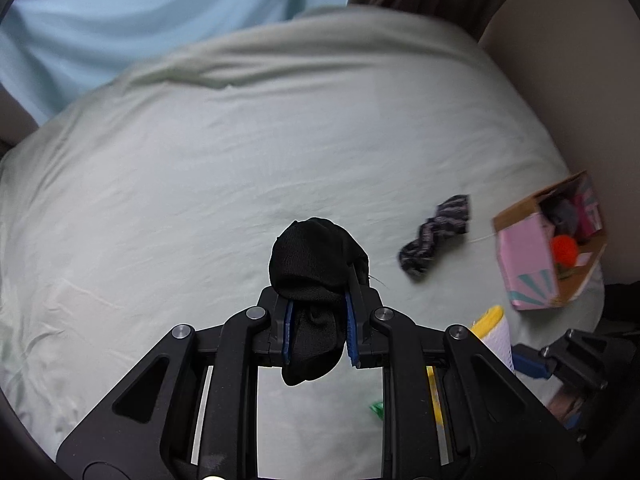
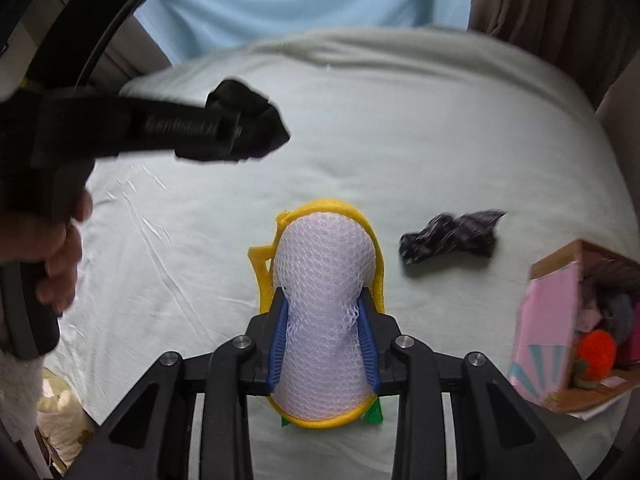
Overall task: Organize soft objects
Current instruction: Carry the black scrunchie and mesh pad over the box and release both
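Soft objects: two are in hand, one loose, some already boxed. Left gripper [image 1: 318, 330] is clamped on a black sock [image 1: 314, 264], a knit bundle bulging past the blue pads and hanging limp below them. Right gripper [image 2: 326, 344] is clamped on a white mesh pouch [image 2: 326, 280] with yellow trim, squeezed to a waist between the pads, rounded above; a green scrap shows under it. Both are held above the bed sheet [image 1: 200, 200], pale green, lightly creased. Left to do, by the look of it: both held pieces plus the dark striped sock [image 1: 436, 236] lying crumpled on the sheet, near the box but not touching. Cardboard box [image 1: 520, 248], pink printed side, sits tipped at the bed's right edge and already holds an orange fuzzy ball [image 1: 564, 250] and greyish fabric items. Judged roughly midway. A hand [image 2: 60, 256] grips the left tool's handle.
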Motion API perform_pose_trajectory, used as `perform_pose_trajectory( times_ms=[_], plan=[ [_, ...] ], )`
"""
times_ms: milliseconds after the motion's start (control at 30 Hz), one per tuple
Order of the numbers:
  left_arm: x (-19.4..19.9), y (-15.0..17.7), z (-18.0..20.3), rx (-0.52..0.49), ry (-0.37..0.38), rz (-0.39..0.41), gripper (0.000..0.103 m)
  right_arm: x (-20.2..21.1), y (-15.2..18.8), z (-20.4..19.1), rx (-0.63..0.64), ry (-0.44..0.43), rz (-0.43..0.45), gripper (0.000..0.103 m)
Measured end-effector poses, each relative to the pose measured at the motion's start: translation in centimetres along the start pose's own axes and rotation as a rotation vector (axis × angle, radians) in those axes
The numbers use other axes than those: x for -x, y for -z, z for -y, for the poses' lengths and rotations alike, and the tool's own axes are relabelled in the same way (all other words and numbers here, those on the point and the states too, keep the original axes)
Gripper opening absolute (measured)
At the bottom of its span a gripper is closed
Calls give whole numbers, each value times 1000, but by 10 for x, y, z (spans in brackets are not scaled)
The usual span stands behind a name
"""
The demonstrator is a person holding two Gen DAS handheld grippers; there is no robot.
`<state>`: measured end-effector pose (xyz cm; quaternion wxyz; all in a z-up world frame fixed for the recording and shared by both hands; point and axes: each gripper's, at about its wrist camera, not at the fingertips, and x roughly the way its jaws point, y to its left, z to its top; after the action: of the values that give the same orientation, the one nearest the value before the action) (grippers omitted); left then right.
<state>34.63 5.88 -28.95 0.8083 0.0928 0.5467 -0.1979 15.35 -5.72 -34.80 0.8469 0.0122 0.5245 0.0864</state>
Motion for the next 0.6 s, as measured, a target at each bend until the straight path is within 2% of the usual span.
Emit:
perform_pose_trajectory(
  times_ms=[133,333,600],
  plan=[
    [42,3,17,20,9,47,17,40,-18,8,-49,-46,18,30],
    [91,13,52,17,1,93,17,100,-16,31,-92,-35,91,30],
    [122,25,128,38,5,125,17,167,-4,95,-136,-31,166,30]
  ],
)
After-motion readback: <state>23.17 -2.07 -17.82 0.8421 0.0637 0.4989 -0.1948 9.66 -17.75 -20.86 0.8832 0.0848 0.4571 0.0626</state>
